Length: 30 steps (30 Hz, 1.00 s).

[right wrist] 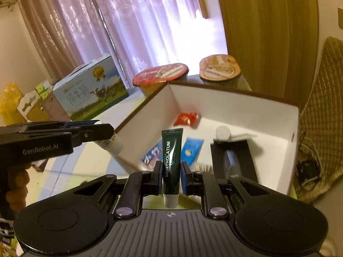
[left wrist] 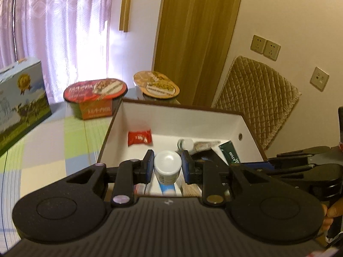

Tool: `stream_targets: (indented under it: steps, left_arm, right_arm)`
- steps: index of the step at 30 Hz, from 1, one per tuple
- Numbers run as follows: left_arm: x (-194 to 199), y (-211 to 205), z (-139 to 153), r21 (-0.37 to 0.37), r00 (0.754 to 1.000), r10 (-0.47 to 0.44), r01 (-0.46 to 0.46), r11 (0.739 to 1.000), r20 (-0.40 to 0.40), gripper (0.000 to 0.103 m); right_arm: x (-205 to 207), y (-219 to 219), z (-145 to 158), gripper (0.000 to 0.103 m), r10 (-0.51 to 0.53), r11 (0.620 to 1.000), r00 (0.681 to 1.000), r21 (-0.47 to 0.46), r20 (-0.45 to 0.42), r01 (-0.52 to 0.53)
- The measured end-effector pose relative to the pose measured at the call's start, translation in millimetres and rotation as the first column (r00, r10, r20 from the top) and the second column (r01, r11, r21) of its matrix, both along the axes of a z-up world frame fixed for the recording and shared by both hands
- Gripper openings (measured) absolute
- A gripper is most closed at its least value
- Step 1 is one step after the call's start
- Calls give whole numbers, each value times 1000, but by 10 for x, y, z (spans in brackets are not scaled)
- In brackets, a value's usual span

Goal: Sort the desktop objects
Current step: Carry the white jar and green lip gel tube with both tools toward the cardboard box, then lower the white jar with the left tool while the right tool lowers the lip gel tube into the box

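While both grippers carry something, I judge the sort to be well under way. My left gripper (left wrist: 167,167) has its jaws clamped on a small white bottle (left wrist: 167,167), held over the near edge of the white box (left wrist: 182,115). My right gripper (right wrist: 170,176) has its jaws clamped on a dark green tube (right wrist: 172,158), poised just at the box's (right wrist: 235,100) near wall.

Already lying in the box I can see a red sachet (right wrist: 185,118), a blue packet (right wrist: 193,150), a blue-and-white pack (right wrist: 152,155), a white-capped bottle (right wrist: 223,132) on its side and a black item (right wrist: 233,160) I cannot identify. Left to do, as I read it: drop these two pieces in. Two noodle tubs (left wrist: 96,96) and a milk carton (left wrist: 19,105) stand on the table beyond; whether they belong to the sort I cannot tell.

The tube's long axis runs straight along my right fingers, its white cap toward the camera and its flat crimped end pointing forward over the box. The bottle in the left view shows me its white cap, with the body running down and back beneath, so its axis is steeply tilted to the fingers; in the right view it hangs slanted down toward the box.
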<state>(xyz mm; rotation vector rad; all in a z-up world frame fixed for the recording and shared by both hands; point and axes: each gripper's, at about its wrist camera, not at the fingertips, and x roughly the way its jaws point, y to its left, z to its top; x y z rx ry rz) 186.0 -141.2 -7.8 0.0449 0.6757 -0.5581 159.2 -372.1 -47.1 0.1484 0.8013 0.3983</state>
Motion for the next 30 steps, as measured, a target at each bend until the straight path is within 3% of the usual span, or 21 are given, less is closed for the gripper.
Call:
stream_targets:
  steps: [10,19,30]
  left_arm:
    - [653,-316,-173,66,1000,3,-2,998,-5,22]
    - [1239,-577,-537,142,996,27,-15,990,-79,22]
    - [1610,-671,-869,200,988,62,-33,979,-141,22]
  right_arm:
    - [733,-37,-204,14,-29,999,997,-26,-67,28]
    - [1260,36,-493,14,-40,998,992,-62,-121,33]
    - [1594,56,-708,14,-49,995,985,-90,-165,34]
